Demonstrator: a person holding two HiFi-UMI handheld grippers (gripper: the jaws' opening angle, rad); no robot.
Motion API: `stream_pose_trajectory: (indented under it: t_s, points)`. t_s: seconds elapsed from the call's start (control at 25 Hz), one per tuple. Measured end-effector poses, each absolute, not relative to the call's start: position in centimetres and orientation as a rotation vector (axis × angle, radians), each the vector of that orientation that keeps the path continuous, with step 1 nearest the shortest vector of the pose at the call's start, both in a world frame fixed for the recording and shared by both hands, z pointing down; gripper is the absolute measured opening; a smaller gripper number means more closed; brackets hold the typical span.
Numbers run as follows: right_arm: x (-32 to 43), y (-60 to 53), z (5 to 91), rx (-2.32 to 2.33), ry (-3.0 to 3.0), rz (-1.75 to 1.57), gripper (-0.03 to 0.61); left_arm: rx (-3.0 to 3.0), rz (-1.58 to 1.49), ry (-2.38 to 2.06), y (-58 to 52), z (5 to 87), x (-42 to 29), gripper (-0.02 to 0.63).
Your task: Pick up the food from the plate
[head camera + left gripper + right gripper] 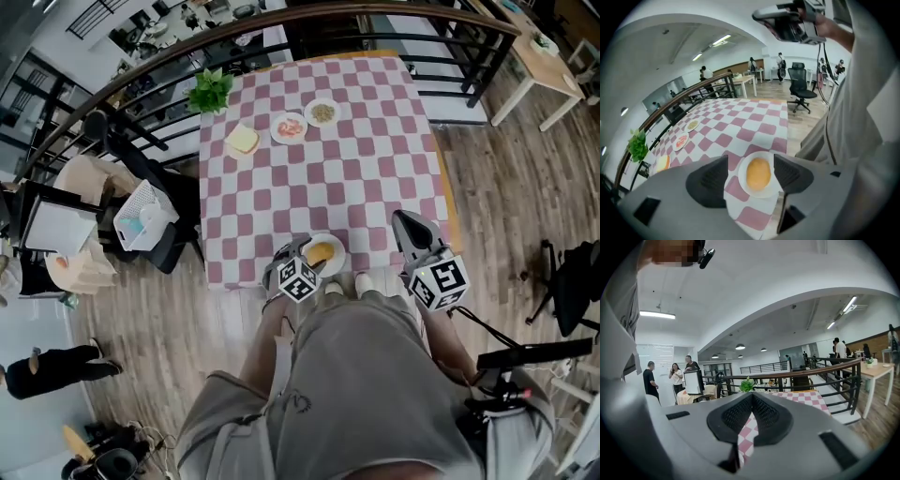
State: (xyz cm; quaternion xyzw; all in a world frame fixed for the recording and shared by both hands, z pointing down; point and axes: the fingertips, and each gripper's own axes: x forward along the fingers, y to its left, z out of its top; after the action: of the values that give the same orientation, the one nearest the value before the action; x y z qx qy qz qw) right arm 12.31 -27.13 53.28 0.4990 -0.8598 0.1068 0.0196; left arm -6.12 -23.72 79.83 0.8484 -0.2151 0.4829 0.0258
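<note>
Food, an oval orange-yellow bun (pixel 758 172), lies on the round white plate (pixel 761 193) at 6 o'clock on the checked table (pixel 375 169). Your left gripper (pixel 751 174) straddles it, jaws parted for grasping; your right gripper (pixel 751 418) waits clenched, empty.

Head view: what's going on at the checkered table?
A person stands at the checkered table with a claw in each hand. The left claw points down at a white plate, jaws open and framing the orange food on it, no grip yet. The right claw is held level, shut and empty.
</note>
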Motion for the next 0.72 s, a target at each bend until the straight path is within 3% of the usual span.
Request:
stream_pose_trajectory:
  t_s: [0.16,0.72]
  points:
    - [12.7,-26.9,52.9,1.576,-2.651,0.331,0.011,2.612,1.66,-0.499,-22.6,82.6,-5.9,0.313]
    - [13.6,-26.1,52.9,1.622,-2.607,0.346,0.011,2.481,1.786,-0.374,-23.0,88.0,-5.9,0.313]
